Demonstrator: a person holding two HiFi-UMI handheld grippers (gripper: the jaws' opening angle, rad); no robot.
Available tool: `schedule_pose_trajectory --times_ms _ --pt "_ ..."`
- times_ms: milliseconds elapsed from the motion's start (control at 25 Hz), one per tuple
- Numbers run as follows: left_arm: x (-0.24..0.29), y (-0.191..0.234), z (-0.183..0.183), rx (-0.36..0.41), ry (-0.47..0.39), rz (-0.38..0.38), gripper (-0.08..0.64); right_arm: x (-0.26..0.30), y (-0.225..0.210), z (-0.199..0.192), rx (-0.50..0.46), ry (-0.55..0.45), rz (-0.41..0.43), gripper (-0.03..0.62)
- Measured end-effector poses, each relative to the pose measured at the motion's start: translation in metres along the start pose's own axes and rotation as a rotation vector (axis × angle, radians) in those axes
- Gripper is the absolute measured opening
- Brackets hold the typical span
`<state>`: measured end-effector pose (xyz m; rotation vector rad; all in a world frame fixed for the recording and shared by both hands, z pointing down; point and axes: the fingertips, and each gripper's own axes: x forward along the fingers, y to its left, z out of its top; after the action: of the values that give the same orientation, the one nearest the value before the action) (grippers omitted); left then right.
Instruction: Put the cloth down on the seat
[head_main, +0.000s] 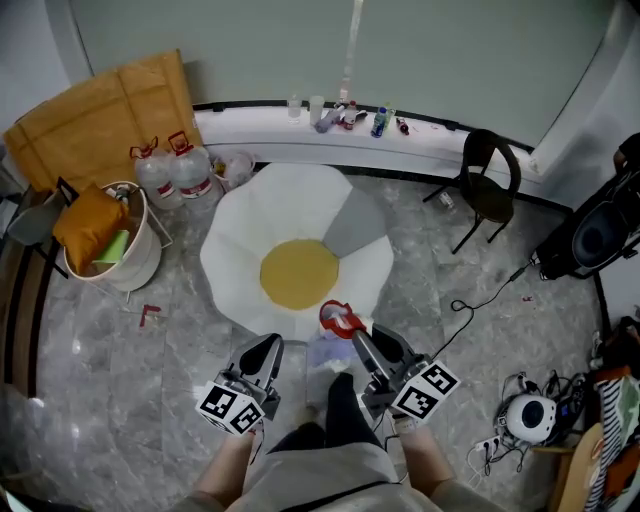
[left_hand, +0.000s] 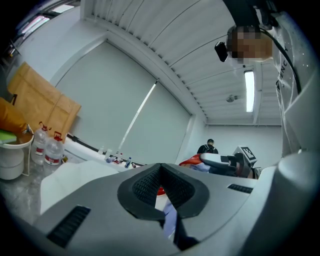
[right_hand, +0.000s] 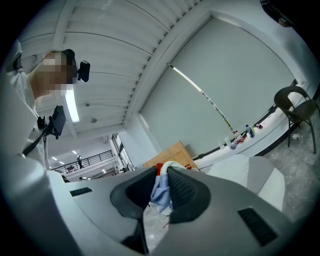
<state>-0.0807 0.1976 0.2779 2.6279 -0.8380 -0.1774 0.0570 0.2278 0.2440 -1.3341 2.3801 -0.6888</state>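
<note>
Pale cloth (right_hand: 160, 195) pinched in right hand-held gripper (right_hand: 162, 174); left hand-held gripper (left_hand: 160, 168) closed, contents unclear.

You're in an open office-type lounge: marble floor (head_main: 110, 390), egg-shaped seat (head_main: 250, 235), bottle-lined ledge (head_main: 260, 128) at 12 o'clock, cardboard (head_main: 100, 115) at 10.

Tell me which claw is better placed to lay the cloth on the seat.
Right. The right claw is shut on the cloth, at the near edge of the egg-shaped seat; the left claw sits beside it with no clear hold.

Cloth (head_main: 322, 352) partly behind right tool (head_main: 352, 335)
</note>
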Motion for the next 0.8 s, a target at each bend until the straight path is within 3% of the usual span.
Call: schedule_pose_trajectory --times_ms 360,800 --pt "0.03 0.037 -0.004 -0.004 0.011 0.082 0.014 0.039 -0.03 0.002 0.027 0.071 0.113 0.067" --pt "0.116 0.093 -0.009 -0.008 0.0 0.174 0.014 0.09 -0.089 0.028 0.004 0.144 0.198 0.067"
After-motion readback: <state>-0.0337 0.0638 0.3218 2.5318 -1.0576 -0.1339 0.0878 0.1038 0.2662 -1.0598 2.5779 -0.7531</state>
